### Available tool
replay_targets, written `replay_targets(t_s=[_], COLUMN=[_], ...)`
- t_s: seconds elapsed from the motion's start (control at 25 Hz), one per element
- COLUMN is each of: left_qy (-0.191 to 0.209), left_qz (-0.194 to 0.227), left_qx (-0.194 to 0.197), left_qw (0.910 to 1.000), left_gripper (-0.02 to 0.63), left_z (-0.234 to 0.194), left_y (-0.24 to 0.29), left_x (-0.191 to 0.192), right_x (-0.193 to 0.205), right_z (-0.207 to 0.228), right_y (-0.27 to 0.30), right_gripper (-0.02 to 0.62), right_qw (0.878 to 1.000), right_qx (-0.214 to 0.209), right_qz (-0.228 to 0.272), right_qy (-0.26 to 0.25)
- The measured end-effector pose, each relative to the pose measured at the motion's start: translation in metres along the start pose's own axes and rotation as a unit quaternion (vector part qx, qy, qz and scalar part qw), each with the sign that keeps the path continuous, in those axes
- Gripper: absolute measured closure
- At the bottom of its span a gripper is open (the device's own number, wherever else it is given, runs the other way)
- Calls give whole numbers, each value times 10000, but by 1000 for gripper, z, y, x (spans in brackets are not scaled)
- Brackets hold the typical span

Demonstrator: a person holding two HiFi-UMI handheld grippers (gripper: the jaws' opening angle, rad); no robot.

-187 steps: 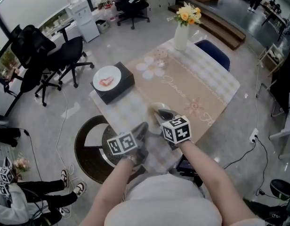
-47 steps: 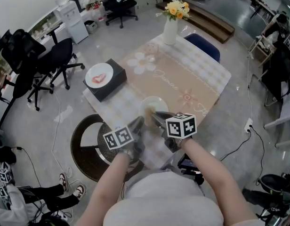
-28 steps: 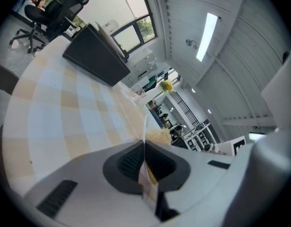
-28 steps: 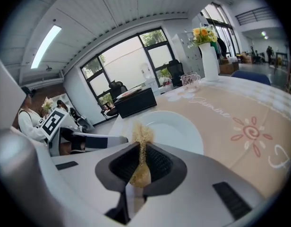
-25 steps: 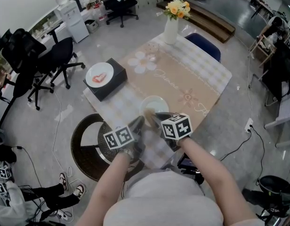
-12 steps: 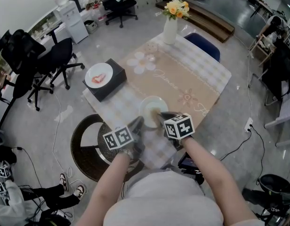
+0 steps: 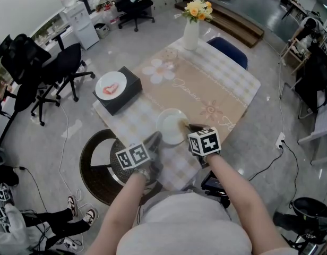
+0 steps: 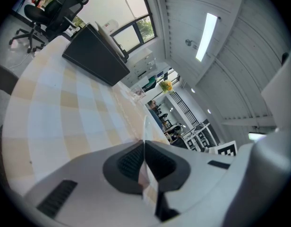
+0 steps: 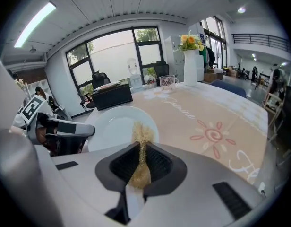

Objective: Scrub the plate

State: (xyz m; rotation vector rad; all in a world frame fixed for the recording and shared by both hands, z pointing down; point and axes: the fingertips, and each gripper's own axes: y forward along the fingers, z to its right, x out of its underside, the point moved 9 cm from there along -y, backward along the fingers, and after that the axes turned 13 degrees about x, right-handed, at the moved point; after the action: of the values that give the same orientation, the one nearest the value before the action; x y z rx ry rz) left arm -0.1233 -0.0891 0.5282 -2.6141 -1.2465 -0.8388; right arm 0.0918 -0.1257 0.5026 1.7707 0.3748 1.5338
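Evidently the scrubbing step is under way: the white round plate point(image 7: 169, 129) lies on the checked and flower-printed tablecloth point(image 7: 206, 89), just below the centre of the head view. It is steadied at its lower left rim by the left gripper point(image 7: 154, 139). In the left gripper view the jaws are seen pressed together on a thin white edge point(image 8: 145, 126), judged to be that rim. The right gripper point(image 7: 189, 127) sits at the plate's right edge. Its jaws are clamped on a straw-coloured fibrous scrubber point(image 7: 182, 123), whose frayed tip is shown in the right gripper view point(image 9: 142, 135) reaching over the near rim of the plate point(image 9: 112, 126). Whether the fibres are touching the surface cannot be told from these views. For the next move, the scrubber would probably need to be brought back across the plate's face and pressed down in a stroke, with the rim kept pinched so that the plate is not dragged over the cloth. Compared with half a second ago, the right gripper has been drawn from over the middle of the plate towards its right edge, so that much more of the white face is uncovered. The left gripper and the plate have stayed about where they were. The black box point(image 7: 132, 92) bearing a second small plate in the upper left is also unmoved.
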Motion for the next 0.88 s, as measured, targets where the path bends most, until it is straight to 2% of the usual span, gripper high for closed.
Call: replay_targets(t_s=[0.28,0.44,0.52,0.6,0.68,0.8,0.88], left_qy=[-2,7,1,-6,-9,-9,-16], left_qz=[0,-4,-7,-9,-9,-8,-9], left_qx=[3,1,3,6,10,14,15], left_qw=[10000,10000,10000,10000,10000,10000,10000], left_gripper=[589,589,589,589,589,589,589], left_z=[0,-2,-2,-1,0,-1,-1], left_y=[0,0,0,0,-1,-1,0], left_x=[-1,-1,-1,-1,0,0,0], right_x=[-4,-8,-12,-15,-14,-12,-11], right_z=[7,12,14,13,8,-1,-8], right_y=[0,-2,-8,-14,-16,-17,-17], right_gripper=[554,554,554,554,554,554,554], right_qw=[9970,9932,9925,9960,9975,9878,9798], right_qx=[550,859,886,568,31,-680,-982], right_qz=[207,466,632,669,562,375,296], right_qy=[-506,-637,-550,-175,431,1347,1719])
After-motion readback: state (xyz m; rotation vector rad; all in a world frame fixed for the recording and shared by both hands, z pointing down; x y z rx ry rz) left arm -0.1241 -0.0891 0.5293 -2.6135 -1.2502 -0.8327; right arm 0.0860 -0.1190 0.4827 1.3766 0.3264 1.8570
